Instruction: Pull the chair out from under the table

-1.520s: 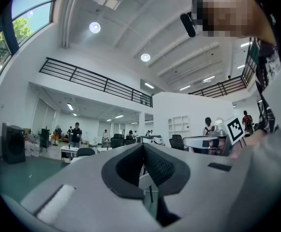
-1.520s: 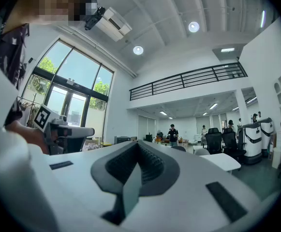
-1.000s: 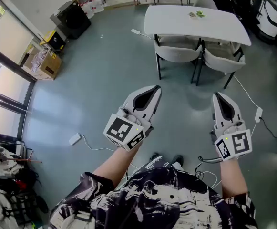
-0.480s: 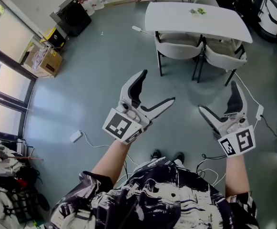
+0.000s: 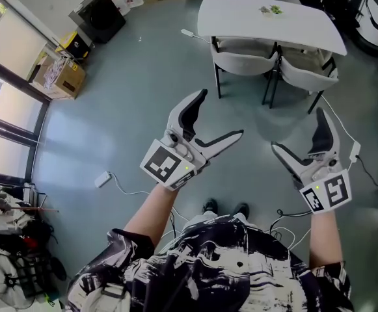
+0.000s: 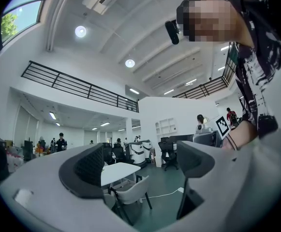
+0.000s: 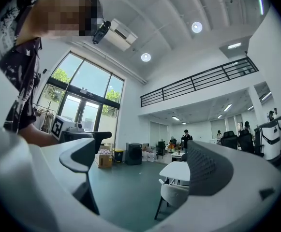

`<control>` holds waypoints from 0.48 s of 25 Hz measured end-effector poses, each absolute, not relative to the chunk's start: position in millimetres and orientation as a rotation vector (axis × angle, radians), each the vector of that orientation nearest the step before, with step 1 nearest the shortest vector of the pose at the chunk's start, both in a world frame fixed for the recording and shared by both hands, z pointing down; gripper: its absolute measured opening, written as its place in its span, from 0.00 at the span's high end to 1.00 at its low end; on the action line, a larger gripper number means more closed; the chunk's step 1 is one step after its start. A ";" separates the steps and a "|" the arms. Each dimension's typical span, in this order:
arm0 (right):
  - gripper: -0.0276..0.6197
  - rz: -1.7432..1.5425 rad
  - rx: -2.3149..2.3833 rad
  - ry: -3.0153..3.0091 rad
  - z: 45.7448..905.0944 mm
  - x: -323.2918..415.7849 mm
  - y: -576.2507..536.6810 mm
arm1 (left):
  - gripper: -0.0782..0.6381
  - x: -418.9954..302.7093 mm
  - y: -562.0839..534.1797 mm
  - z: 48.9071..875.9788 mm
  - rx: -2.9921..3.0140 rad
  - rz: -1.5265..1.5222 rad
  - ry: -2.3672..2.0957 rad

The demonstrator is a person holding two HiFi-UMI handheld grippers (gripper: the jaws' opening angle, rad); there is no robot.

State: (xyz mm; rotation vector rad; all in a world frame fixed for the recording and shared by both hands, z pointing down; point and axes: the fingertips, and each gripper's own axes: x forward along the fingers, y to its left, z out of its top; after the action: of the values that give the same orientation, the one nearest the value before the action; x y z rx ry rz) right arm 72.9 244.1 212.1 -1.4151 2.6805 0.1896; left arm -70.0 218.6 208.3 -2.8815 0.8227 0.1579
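Holding my forearms out over the floor: left claw [image 5: 221, 114] spread wide, empty; right claw [image 5: 298, 130] spread wide, empty. Square black-and-white marker on each cube. Chairs [image 5: 244, 62] tucked under the white desk [image 5: 241, 19], well apart from me.

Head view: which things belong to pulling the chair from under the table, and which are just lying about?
Job: white rectangular table; pale grey black-legged chairs tucked under it; left gripper and right gripper, jaws open, empty.
Lying about: brown cardboard box; black boxy unit; white power adapter on the floor.
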 end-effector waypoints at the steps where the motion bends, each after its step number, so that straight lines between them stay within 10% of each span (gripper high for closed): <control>1: 0.13 0.193 -1.411 2.685 211.7 77.7 243.9 | 0.27 -65.3 217.8 208.0 -2.881 0.159 0.825; 12: 0.13 0.232 -1.332 2.738 208.1 124.8 223.5 | 0.27 -27.9 204.0 203.5 -2.838 0.173 0.911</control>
State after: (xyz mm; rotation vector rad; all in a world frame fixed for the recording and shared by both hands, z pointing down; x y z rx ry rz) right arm 124.8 223.5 208.1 -1.3319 2.7380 0.2318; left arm -27.9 204.0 203.5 -2.8377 0.9105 0.1734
